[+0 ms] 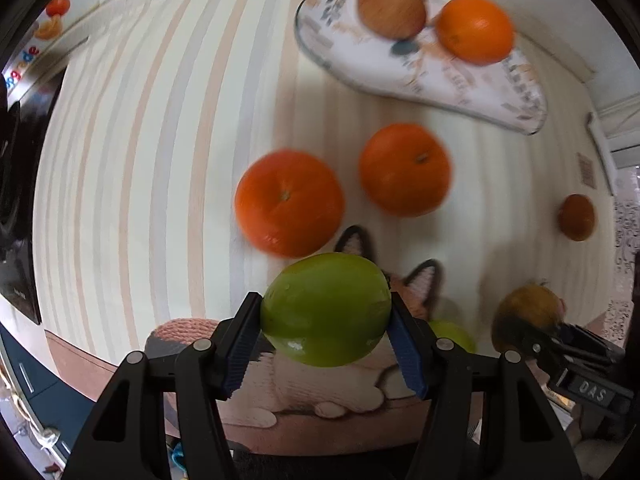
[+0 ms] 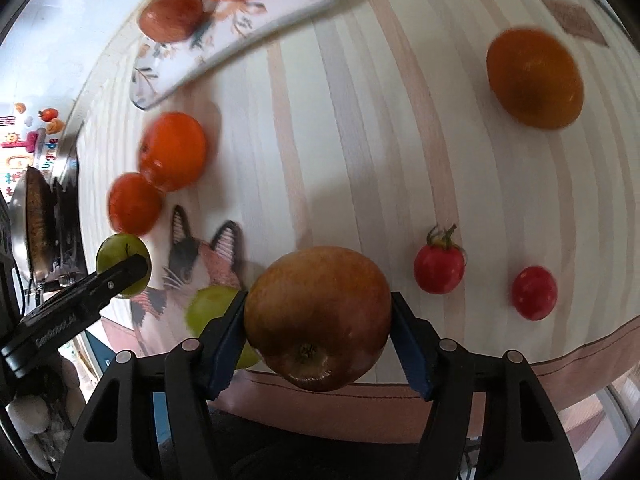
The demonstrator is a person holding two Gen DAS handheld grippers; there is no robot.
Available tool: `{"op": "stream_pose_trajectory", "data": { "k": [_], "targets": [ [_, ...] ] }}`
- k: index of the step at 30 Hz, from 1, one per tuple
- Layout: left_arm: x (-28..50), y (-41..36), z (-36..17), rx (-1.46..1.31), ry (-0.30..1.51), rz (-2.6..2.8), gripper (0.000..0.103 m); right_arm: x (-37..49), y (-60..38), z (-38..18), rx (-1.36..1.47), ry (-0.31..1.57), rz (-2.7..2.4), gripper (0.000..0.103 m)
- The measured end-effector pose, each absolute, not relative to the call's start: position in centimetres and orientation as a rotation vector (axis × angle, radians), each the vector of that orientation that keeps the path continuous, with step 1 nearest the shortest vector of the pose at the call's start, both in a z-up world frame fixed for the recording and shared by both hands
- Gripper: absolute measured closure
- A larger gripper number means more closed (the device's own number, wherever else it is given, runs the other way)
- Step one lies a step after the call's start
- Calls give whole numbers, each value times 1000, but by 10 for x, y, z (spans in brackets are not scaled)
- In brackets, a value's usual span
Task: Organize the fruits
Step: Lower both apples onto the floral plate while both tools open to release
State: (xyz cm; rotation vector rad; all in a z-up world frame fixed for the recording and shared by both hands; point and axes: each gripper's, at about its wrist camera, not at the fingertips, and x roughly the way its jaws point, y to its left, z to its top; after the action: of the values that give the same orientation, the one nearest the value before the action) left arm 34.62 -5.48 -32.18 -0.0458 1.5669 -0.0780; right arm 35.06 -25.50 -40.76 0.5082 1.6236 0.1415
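- left gripper (image 1: 326, 326) is clamped on a green apple (image 1: 326, 308), both blue pads pressed to its sides, lower middle of the left wrist view – the fruit is up off the striped tablecloth (image 1: 160, 160)
- right gripper (image 2: 318, 328) is closed around a reddish-brown apple (image 2: 318, 316), stem end facing the camera, lower middle of the right wrist view
- a second green apple (image 2: 208, 306) sits lower left of centre in the right view, half hidden behind the gripper's left finger, on a cat picture (image 2: 200, 264) printed on the cloth
- two oranges (image 1: 289, 202) (image 1: 405, 168) lie near each other mid-frame in the left view, both a bit blurred
- floral plate (image 1: 460, 80) at the top of the left view holds a brownish apple (image 1: 391, 6) and another orange (image 1: 475, 29) – in the right view the plate is cut off by the top edge
- one darker orange (image 2: 535, 78) sits alone in the upper right of the right view
- two small tomatoes (image 2: 439, 266) (image 2: 534, 293) at right, one with its green stem on
- far left edge of both views is dark and smeared, hard to make out
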Motion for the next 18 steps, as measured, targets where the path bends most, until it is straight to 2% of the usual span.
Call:
{"op": "stream_pose_trajectory", "data": {
  "k": [9, 18],
  "targets": [
    [399, -74, -269, -69, 1481, -179, 44, 415, -261, -349, 547, 1461, 203, 34],
    [489, -65, -304, -30, 1547, -113, 44, 503, -240, -353, 432, 1424, 233, 34]
  ]
}}
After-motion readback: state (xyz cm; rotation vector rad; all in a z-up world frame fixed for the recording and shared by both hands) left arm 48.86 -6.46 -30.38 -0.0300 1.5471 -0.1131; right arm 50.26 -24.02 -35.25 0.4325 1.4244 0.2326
